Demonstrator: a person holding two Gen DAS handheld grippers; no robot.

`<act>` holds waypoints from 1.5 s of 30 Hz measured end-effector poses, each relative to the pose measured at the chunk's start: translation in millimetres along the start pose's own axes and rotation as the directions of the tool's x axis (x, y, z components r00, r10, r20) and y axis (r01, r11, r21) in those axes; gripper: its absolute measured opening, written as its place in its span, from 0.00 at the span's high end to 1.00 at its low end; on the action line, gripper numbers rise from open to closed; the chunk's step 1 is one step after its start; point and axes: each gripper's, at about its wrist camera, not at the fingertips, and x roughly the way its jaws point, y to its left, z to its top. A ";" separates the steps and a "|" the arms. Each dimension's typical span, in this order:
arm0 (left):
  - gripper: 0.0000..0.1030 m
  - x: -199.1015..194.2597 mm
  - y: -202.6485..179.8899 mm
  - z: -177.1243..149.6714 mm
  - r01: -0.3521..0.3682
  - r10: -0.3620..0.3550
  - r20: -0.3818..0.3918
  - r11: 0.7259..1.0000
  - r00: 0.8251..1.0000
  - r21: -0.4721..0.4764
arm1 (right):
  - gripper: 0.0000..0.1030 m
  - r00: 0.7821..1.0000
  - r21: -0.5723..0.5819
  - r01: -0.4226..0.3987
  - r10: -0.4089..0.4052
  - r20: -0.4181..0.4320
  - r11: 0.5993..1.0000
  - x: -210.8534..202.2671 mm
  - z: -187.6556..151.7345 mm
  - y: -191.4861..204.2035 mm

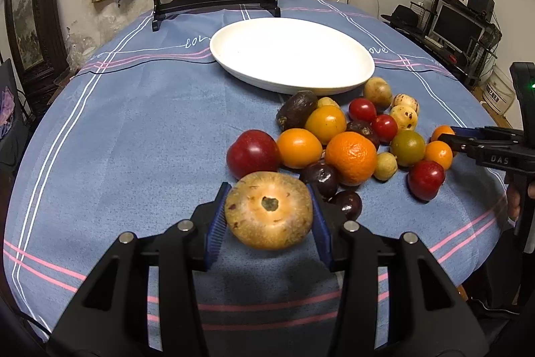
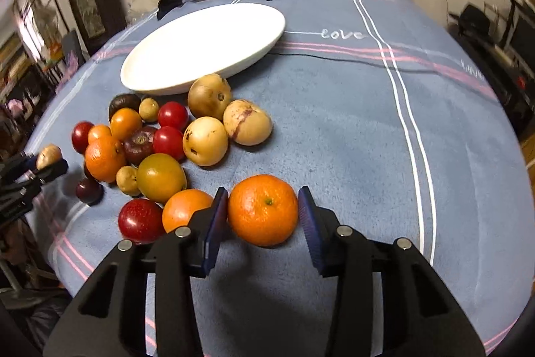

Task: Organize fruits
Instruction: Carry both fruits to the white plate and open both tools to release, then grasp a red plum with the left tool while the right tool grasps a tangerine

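Nearest the person, at the near edge of the table (image 1: 100, 129) with its blue striped cloth, the left gripper (image 1: 269, 216) is clamped on a brown speckled fruit (image 1: 269, 214); both blue pads press its sides and it appears lifted clear of the cloth. To its right, near the table's near right edge, the right gripper (image 2: 262, 213) has a mandarin (image 2: 262, 209) between its fingers. The left pad touches the fruit, while a thin gap shows at the right pad, so the grasp does not look complete and the mandarin seems to rest on the cloth.

Just beyond both tools, in the middle of the table, lies the loose fruit pile (image 1: 354, 136): oranges, red and dark plums, small yellow fruits.

Farther still, toward the far edge, sits the white oval plate (image 1: 334, 86), bare, its long axis running across the table and its near rim touching the pile.

The plate lies straight ahead of the left gripper, beyond the pile, and ahead and to the left of the right gripper. Judging from this, the left hand, already holding a fruit, is better placed to deliver first.
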 end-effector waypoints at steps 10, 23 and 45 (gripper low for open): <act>0.56 -4.6 2.0 60.7 -0.024 0.018 0.089 0.998 0.996 0.066 | 0.58 0.990 -0.067 -0.042 0.051 0.135 0.997 -29.0 51.3 18.6; 0.55 154.5 12.4 192.8 -0.077 0.083 -0.120 0.995 0.989 0.056 | 0.58 1.000 -0.170 0.026 -0.029 -0.013 0.985 97.9 176.3 53.8; 0.13 60.7 27.1 138.2 -0.073 0.076 0.040 0.995 0.996 -0.064 | 0.33 0.990 -0.105 0.066 -0.052 0.129 0.992 11.8 93.5 16.9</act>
